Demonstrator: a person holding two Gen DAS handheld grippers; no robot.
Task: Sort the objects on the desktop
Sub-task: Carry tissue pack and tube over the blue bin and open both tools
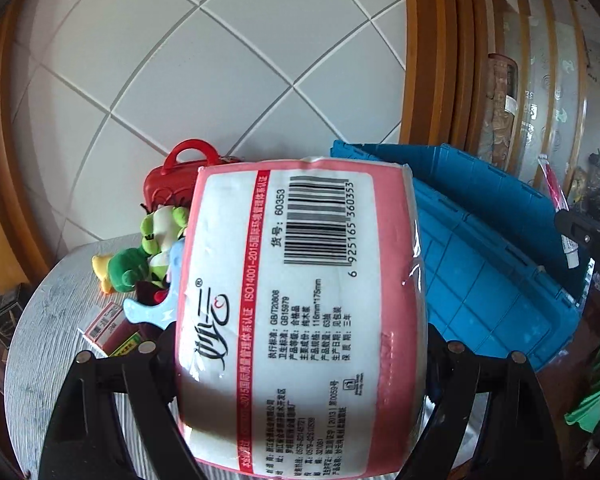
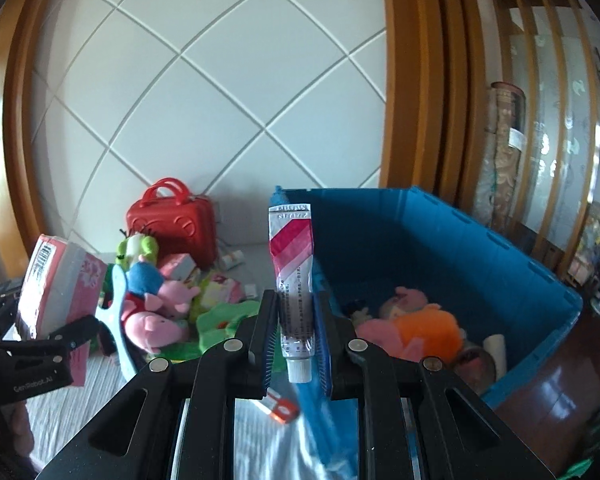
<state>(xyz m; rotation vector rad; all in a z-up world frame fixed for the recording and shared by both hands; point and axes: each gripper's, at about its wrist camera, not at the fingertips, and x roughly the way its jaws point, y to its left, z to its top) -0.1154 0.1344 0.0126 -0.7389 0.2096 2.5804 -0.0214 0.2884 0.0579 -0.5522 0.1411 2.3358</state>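
My left gripper (image 1: 300, 344) is shut on a pink and white tissue pack (image 1: 300, 304) and holds it up above the table; the pack also shows in the right wrist view (image 2: 56, 280), at the left. My right gripper (image 2: 296, 320) is shut on a red-and-white striped tube (image 2: 294, 276), cap end down, held upright by the near left corner of the blue bin (image 2: 500, 248). The bin (image 1: 500, 248) holds a pink and orange plush toy (image 2: 420, 324) and a white roll (image 2: 496, 352).
A pile of plush toys (image 2: 156, 300), a green plush (image 1: 128, 268), a light blue comb (image 2: 118, 312) and small boxes (image 1: 108, 324) lie on the grey table left of the bin. A red toy suitcase (image 2: 172, 224) stands at the tiled wall. A small orange item (image 2: 280, 408) lies under my right gripper.
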